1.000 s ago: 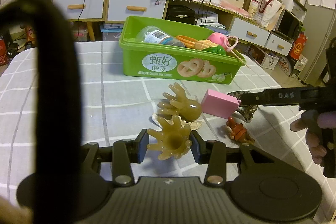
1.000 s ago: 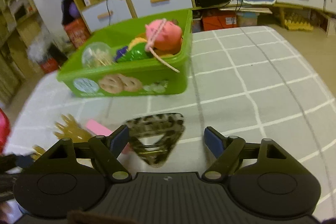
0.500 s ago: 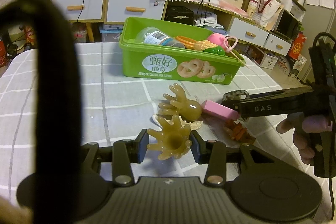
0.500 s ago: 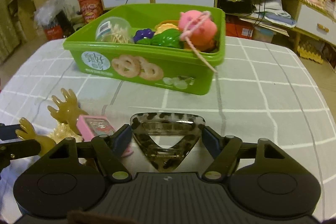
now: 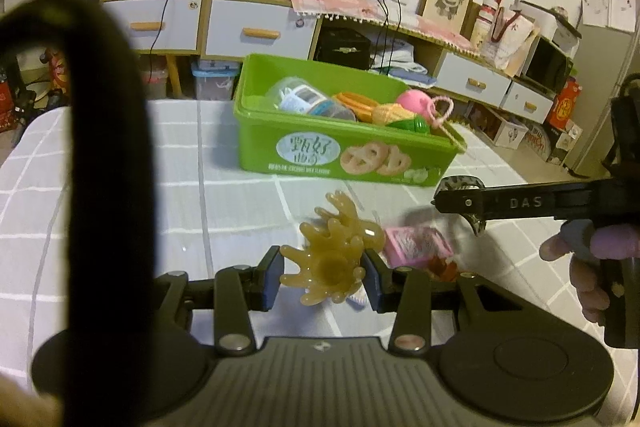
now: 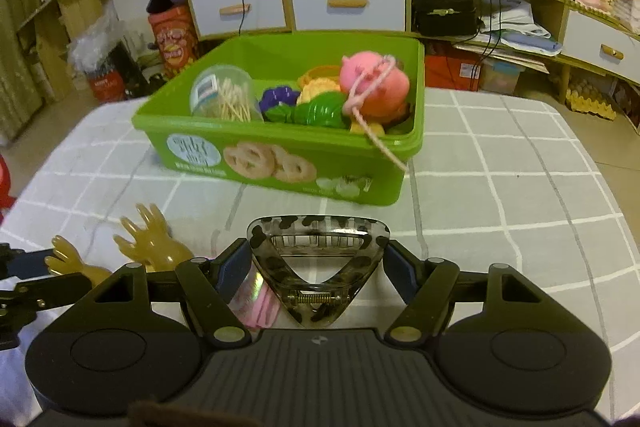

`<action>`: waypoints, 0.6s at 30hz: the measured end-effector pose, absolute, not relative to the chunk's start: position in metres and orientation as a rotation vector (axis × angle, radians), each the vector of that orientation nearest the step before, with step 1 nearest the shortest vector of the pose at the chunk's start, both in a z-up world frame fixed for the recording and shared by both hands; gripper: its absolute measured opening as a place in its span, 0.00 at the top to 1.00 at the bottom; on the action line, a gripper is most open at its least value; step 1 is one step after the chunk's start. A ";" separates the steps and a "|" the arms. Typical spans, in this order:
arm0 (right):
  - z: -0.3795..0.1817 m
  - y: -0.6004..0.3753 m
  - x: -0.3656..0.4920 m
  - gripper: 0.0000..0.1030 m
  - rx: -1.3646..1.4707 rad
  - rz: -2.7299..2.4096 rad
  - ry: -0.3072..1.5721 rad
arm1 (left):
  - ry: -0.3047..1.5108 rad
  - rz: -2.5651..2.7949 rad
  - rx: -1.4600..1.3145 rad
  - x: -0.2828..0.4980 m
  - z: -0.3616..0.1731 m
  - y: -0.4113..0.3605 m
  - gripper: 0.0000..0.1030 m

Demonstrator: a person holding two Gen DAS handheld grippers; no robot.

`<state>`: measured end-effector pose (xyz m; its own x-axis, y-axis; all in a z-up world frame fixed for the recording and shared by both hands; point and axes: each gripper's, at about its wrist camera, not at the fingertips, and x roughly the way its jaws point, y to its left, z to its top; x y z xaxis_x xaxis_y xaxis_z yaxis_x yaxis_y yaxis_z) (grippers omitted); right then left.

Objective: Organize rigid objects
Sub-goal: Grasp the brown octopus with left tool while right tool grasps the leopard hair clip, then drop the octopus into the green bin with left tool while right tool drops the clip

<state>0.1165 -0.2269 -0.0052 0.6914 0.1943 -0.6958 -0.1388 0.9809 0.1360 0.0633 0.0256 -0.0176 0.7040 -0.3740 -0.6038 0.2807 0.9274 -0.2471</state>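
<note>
My left gripper point(image 5: 323, 277): jaws narrow, clamped on one amber hand-shaped toy point(image 5: 325, 264), wrist end toward me, fingers splayed outward, so it rides clear of the checked tablecloth point(image 5: 120, 195). My right gripper point(image 6: 318, 269): jaws at a middling spread, pads bearing on both corners of a leopard-print hair claw point(image 6: 318, 259); the claw is held broad side forward, spring toward me, presumably so it can drop flat into the box. Ahead, near the middle of the table: green biscuit box point(image 6: 288, 163), open, already holding a clear tub of cotton swabs point(image 6: 224, 95), a pink ball with cord point(image 6: 374, 83) and toy vegetables point(image 6: 320, 109). On the cloth between grippers and box: a second amber hand toy point(image 6: 154, 241) and a pink card box point(image 5: 416, 243), both not yet sorted. Compared with a second ago: the right jaws have drawn in from loose around the claw to gripping it, the claw has come up off the cloth, and the pink card box has tipped from standing to lying; the left grip is unchanged.
</note>
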 end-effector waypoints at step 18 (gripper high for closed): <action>0.046 -0.233 0.139 0.28 0.160 0.204 0.689 | 0.613 -0.310 -0.131 0.125 0.019 0.025 0.80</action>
